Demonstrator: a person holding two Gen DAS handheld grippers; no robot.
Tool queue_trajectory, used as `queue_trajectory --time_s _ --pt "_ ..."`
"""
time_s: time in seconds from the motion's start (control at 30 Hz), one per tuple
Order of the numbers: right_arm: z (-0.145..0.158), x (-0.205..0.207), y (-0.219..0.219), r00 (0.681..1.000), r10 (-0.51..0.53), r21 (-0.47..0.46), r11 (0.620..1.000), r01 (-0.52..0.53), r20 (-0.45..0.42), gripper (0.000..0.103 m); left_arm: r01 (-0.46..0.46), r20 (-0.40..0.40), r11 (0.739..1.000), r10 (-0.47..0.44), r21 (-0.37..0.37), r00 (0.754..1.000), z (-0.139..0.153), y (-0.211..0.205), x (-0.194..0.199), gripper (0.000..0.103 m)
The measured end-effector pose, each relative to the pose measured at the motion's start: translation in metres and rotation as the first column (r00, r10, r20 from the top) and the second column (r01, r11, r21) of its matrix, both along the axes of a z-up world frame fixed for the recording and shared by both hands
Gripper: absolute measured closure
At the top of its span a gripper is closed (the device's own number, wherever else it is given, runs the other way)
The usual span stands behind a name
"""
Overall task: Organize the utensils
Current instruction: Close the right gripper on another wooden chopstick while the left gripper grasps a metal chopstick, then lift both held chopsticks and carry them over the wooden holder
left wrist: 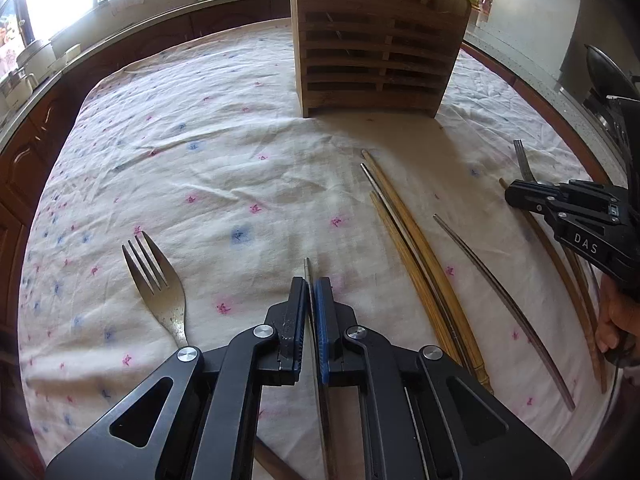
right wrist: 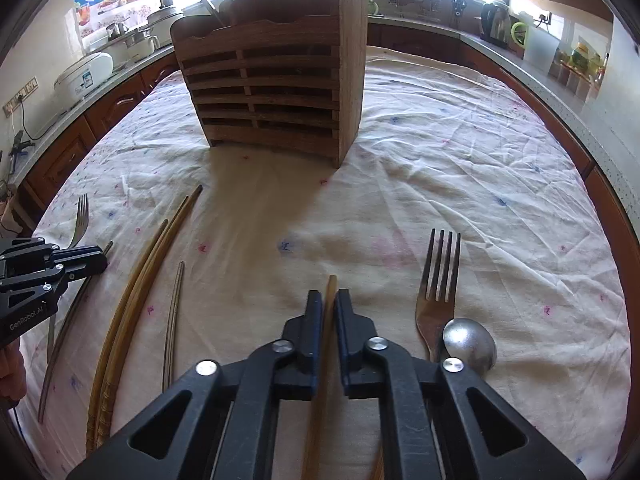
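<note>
My left gripper [left wrist: 311, 286] is shut on a thin metal chopstick [left wrist: 307, 266] that lies on the floral tablecloth [left wrist: 200, 140], its tip poking out past the pads. A steel fork [left wrist: 154, 276] lies just to its left. My right gripper [right wrist: 329, 300] is shut on a wooden chopstick [right wrist: 331, 284], also down on the cloth. To the right of it lie a fork [right wrist: 440, 280] and a spoon [right wrist: 470, 342], bowl down. The slatted wooden utensil holder [left wrist: 372, 48] stands upright at the far side of the table, with a few utensils in it.
Between the two grippers lie wooden chopsticks [left wrist: 404, 232] and another metal chopstick [left wrist: 500, 296]. A hand holds the right gripper's grip at the edge of the left wrist view. Kitchen counters with pots, a kettle and bottles ring the table.
</note>
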State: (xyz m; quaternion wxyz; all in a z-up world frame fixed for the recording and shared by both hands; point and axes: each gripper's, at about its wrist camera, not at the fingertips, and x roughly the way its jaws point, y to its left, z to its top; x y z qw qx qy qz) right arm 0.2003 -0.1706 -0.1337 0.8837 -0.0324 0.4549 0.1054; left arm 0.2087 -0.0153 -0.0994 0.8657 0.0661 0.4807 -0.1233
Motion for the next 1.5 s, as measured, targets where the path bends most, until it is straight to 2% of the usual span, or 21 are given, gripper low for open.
queue_trajectory --time_s 0.07,0.23,0.57,0.87,1.07,1.5 --pt "0.001 0.001 0.000 1.000 0.001 0.009 1.000 -0.001 -0.001 0.097 0.001 -0.006 1.000 -0.001 -0.019 1.000 0.001 0.000 0.000 0.100" --pt "0.012 -0.005 -0.012 1.000 -0.024 0.120 0.992 0.024 0.002 0.098 -0.009 0.000 0.995 0.009 -0.099 1.000 0.012 0.008 -0.008 0.100" --pt "0.074 -0.042 -0.027 0.988 -0.060 0.253 0.967 0.023 0.141 0.098 0.000 0.122 0.967 0.032 -0.254 0.992 0.076 0.025 -0.040 0.100" --pt "0.126 -0.072 -0.037 0.960 -0.085 0.308 0.951 -0.001 0.265 0.098 0.025 0.236 0.945 0.056 -0.327 0.970 0.126 0.040 -0.073 0.100" --pt "0.155 -0.087 -0.042 0.934 -0.098 0.320 0.947 -0.019 0.345 0.098 0.035 0.291 0.931 0.077 -0.364 0.954 0.148 0.051 -0.087 0.100" --pt "0.173 -0.089 -0.047 0.914 -0.114 0.333 0.943 -0.025 0.390 0.098 0.035 0.344 0.922 0.108 -0.385 0.933 0.165 0.056 -0.091 0.100"
